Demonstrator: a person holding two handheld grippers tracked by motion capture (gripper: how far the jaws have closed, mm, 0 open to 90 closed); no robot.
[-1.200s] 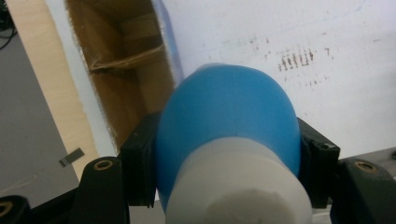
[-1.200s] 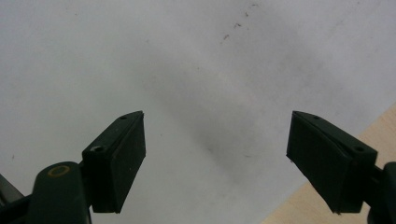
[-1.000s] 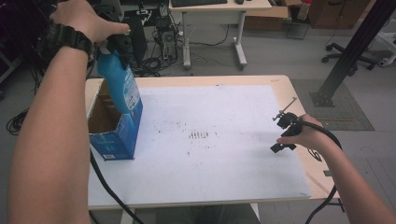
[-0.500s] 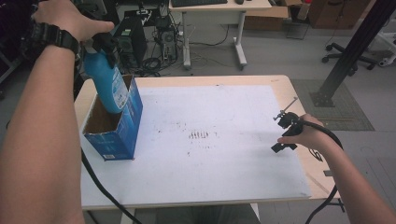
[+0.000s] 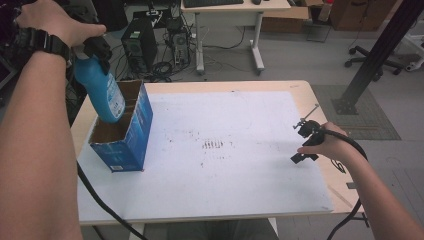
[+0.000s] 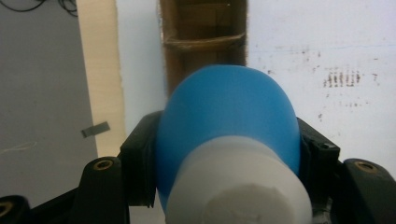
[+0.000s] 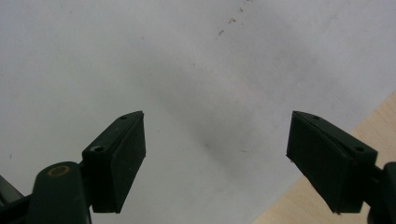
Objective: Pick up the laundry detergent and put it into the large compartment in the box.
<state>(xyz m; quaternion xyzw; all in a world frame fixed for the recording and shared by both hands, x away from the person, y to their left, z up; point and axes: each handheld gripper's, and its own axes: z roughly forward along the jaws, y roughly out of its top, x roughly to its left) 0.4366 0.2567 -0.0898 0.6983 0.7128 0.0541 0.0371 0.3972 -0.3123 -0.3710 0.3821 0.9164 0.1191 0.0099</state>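
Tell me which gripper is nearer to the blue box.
Left. The left gripper holds a bottle just above the blue box; the right gripper rests far across the table.

One blue bottle [image 5: 102, 92]. One blue box [image 5: 131, 135]. One white surface [image 5: 240, 170]. Two tools: left tool [image 5: 97, 50], right tool [image 5: 306, 142]. Two arms. One watch [image 5: 42, 42]. Behind: one desk [image 5: 235, 6], one computer tower [image 5: 136, 37].
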